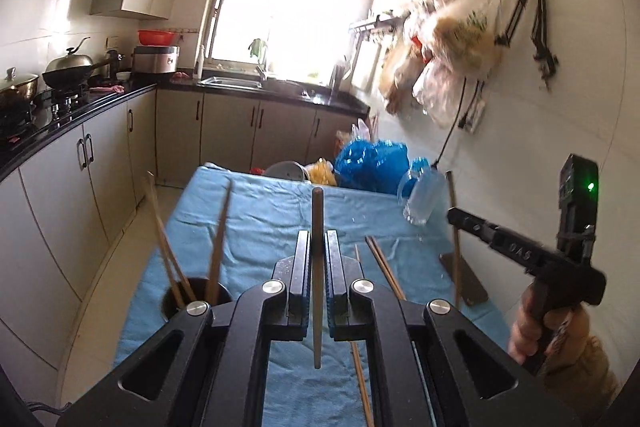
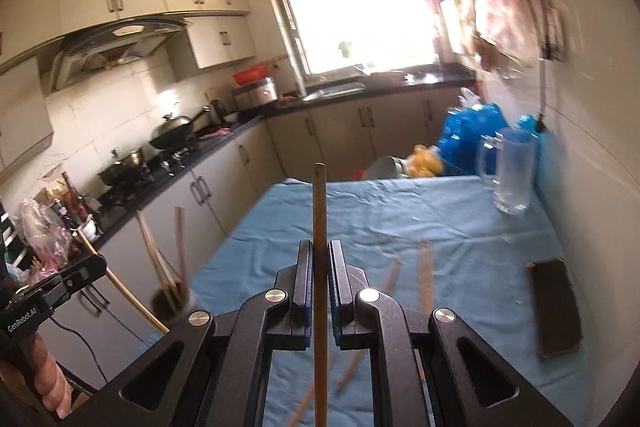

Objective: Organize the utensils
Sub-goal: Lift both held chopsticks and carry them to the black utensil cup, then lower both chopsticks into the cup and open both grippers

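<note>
**Chopsticks partly sorted, two in my grip**

I see the table's blue cloth (image 1: 256,219) with loose chopsticks (image 1: 386,267) lying on it, so my guess is the job is roughly midway. The dark holder (image 1: 170,301) at the cloth's left edge already has three chopsticks (image 1: 218,247) standing in it; the glass mug (image 2: 512,171) looks empty. My left gripper (image 1: 318,247) pinches one upright chopstick (image 1: 318,211), and my right gripper (image 2: 320,259) pinches another (image 2: 319,203).

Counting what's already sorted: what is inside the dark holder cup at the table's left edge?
The holder cup has three chopsticks standing in it, leaning apart. Its bottom and their lower ends are hidden by the rim.
</note>
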`<state>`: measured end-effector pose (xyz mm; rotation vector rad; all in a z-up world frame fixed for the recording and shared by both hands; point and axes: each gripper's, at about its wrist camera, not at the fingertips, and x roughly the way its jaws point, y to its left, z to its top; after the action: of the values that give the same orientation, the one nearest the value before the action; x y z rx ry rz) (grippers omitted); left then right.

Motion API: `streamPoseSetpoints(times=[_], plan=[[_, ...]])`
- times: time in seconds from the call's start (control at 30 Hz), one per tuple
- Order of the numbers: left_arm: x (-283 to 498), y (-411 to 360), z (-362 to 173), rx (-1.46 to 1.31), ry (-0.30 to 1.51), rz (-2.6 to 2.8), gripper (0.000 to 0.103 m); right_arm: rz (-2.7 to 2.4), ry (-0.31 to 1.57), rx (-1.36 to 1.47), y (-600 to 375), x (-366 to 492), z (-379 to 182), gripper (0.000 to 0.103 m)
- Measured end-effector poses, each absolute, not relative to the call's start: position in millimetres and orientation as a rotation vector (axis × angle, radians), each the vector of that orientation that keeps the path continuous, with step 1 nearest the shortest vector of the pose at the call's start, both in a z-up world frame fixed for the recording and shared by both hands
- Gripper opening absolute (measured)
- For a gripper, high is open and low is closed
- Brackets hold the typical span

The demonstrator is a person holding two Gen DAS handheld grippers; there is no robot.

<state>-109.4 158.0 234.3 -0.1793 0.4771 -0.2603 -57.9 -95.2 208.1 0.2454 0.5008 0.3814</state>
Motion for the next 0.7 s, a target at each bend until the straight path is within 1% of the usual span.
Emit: streamPoseSetpoints(times=[0.17, 0.37, 0.5, 0.7], plan=[[-114, 192, 265, -0.180, 0.415, -0.222, 0.006, 0.453, 0.450, 0.253, -47, -48, 232, 0.008], [-108, 227, 292, -0.184, 0.395, -0.180, 0.006, 0.552, 0.383, 0.321, 20, -24, 252, 0.008], [-97, 242, 300, -0.166, 0.385, -0.141, 0.006, 0.626, 0.409, 0.405, 55, -1, 248, 0.008], [-66, 262, 283, -0.182, 0.440, -0.110, 0.006, 0.622, 0.403, 0.496, 93, 35, 226, 0.008]])
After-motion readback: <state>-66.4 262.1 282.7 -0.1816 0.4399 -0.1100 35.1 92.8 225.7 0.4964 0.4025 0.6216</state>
